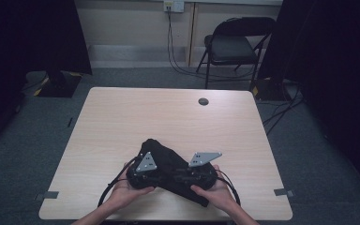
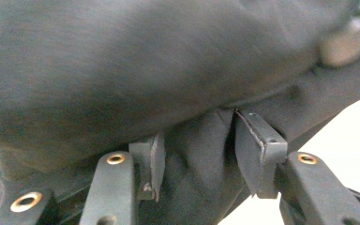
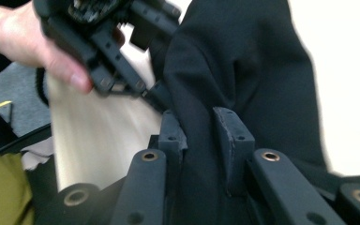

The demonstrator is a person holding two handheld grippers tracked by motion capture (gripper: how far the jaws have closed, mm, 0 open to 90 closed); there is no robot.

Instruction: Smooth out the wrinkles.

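Black cloth [image 1: 168, 168] bunched at the near edge of the bench [image 1: 122, 122], caught between both tools; left gripper [image 2: 199, 154] has a fold wedged between its jaws, pads pressing the fabric from either side; the bulk of the cloth rises above and ahead of those jaws. Right gripper [image 3: 201, 136] likewise clamps a ridge of the cloth, which runs up and away beyond its jaws; the other hand [image 3: 28, 42] sits off to the upper left. Two grips close together, probably to lift and spread the garment.
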